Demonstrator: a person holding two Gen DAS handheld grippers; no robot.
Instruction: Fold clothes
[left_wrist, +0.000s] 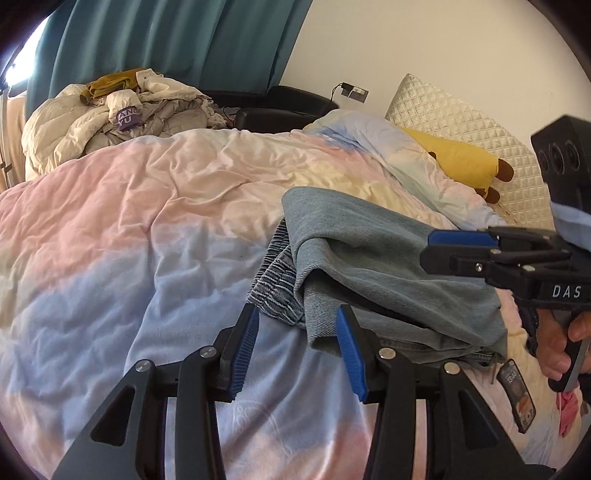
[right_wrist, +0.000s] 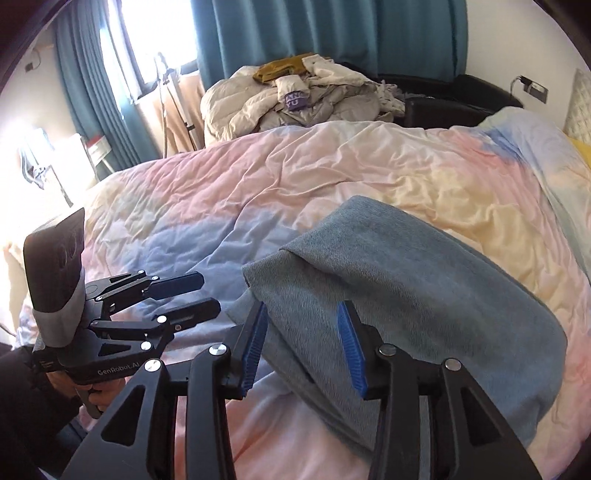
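Wide bed w/ a rumpled pastel duvet in pink, blue & cream (left_wrist: 122, 206) (right_wrist: 332, 173) fills most of both views. Behind it hang teal pleated curtains (left_wrist: 177, 48) (right_wrist: 332, 33), and at the far edge sits a heap of cream & grey puffy clothing (left_wrist: 110, 125) (right_wrist: 291, 103) w/ a mustard-yellow garment on top. Cream quilted pillow (left_wrist: 454, 122) stands by the white wall, a yellow plush toy w/ brown ends (left_wrist: 465, 162) lying in front of it. Task item: folded blue-grey denim garment (left_wrist: 373, 262) (right_wrist: 402, 291) lies on the duvet near the bed's near edge, a striped grey-blue cloth (left_wrist: 275, 284) poking out at its left side. Left gripper, black w/ blue ribbed pads (left_wrist: 297, 350) (right_wrist: 192, 297), has its jaws apart & holds nothing, tips just at the denim's near-left corner. Right gripper, same build (right_wrist: 303, 343) (left_wrist: 447, 247), also has jaws spread & empty, hovering over the denim's near end; touching or not, can't tell. A hand (left_wrist: 565, 350) grips the right handle. Small phone w/ a picture case (left_wrist: 517, 395) lies on the duvet right beside the denim.
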